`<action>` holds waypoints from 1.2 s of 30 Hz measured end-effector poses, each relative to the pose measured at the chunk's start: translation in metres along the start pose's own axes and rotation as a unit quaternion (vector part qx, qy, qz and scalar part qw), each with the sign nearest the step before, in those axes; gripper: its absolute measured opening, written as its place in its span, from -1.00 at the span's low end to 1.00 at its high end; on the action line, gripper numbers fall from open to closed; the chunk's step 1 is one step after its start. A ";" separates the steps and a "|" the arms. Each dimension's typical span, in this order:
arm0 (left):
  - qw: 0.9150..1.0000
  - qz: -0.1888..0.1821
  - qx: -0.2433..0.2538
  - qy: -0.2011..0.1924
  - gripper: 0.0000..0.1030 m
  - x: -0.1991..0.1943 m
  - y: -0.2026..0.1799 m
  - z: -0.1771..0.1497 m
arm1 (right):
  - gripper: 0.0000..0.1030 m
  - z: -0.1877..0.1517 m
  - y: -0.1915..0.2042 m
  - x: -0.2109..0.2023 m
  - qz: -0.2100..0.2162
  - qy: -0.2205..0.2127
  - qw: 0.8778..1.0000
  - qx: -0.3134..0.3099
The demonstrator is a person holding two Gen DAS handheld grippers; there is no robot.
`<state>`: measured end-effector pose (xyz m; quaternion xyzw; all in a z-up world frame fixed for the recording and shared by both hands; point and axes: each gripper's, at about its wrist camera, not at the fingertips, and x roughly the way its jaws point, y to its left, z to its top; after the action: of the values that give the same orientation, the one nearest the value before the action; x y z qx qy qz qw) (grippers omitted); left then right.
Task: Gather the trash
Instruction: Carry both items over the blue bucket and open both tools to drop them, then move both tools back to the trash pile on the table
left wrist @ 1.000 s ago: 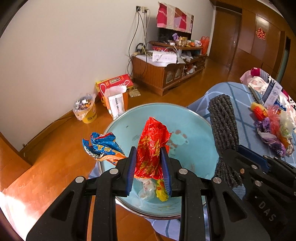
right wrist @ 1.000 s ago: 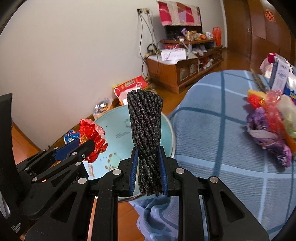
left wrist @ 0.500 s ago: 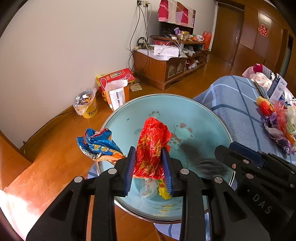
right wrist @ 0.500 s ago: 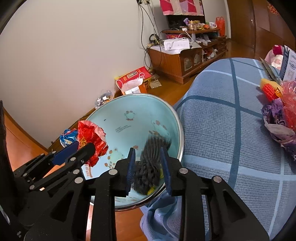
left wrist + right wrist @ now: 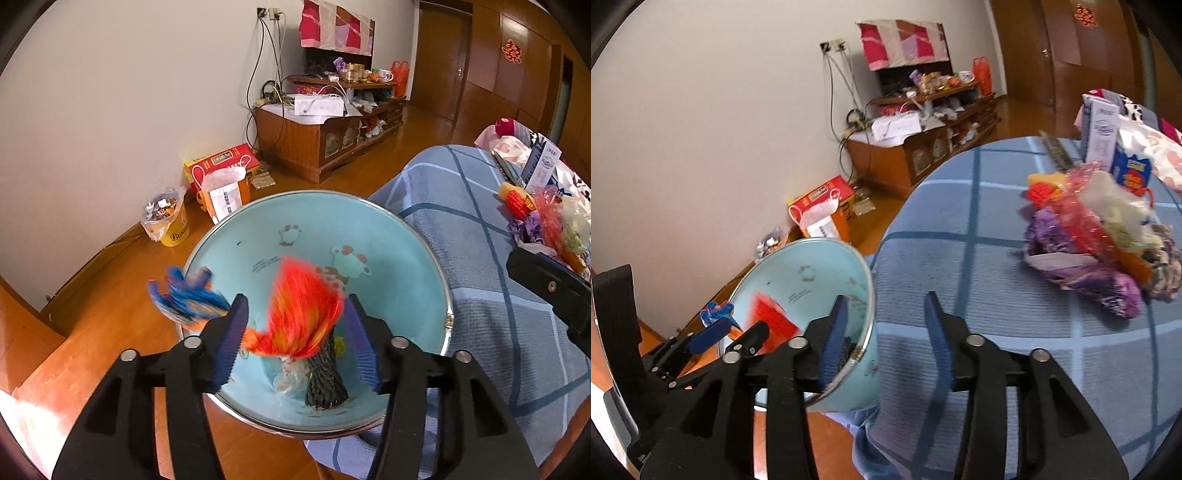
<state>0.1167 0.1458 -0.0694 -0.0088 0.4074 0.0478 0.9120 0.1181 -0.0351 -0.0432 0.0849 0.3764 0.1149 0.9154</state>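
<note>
A light blue basin [image 5: 388, 258] stands at the table's edge; it also shows in the right wrist view [image 5: 798, 269]. My left gripper [image 5: 295, 339] is open over it. A red wrapper [image 5: 303, 314], blurred, hangs loose between its jaws, with a blue wrapper [image 5: 184, 295] to their left. A black foam net [image 5: 325, 380] lies in the basin beside a clear wrapper. My right gripper [image 5: 882, 339] is open and empty, over the table by the basin's rim. A pile of wrappers [image 5: 1089, 236] lies on the blue checked tablecloth [image 5: 960, 258].
A white and blue carton [image 5: 1100, 136] and pink cloth stand behind the pile. On the wooden floor are a yellow bucket [image 5: 166, 218] with trash, a red box [image 5: 221, 166] and a wooden cabinet [image 5: 325, 125] by the wall.
My right gripper opened, dropped the black foam net into the basin and swung right toward the table. My left gripper opened and the red wrapper is slipping down.
</note>
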 end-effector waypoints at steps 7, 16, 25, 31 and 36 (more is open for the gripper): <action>1.000 0.010 -0.007 -0.021 0.66 -0.024 -0.003 0.003 | 0.39 -0.003 -0.008 -0.021 -0.014 -0.018 1.000 0.014; 0.999 0.006 0.002 -0.035 0.82 -0.044 -0.018 0.001 | 0.78 -0.015 -0.028 -0.056 -0.105 -0.099 0.989 0.023; 0.999 -0.045 -0.001 -0.008 0.82 -0.040 -0.043 -0.011 | 0.78 -0.032 -0.079 -0.066 -0.126 -0.055 0.989 0.057; 0.998 -0.066 0.011 0.012 0.82 -0.034 -0.064 -0.021 | 0.77 -0.046 -0.119 -0.077 -0.145 -0.055 0.983 0.095; 0.997 -0.072 0.034 0.009 0.82 -0.036 -0.085 -0.024 | 0.64 -0.054 -0.155 -0.092 -0.168 -0.062 0.976 0.127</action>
<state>0.0831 0.0575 -0.0607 -0.0078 0.4157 -0.0322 0.9089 0.0390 -0.2054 -0.0575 0.1432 0.3396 -0.0946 0.9248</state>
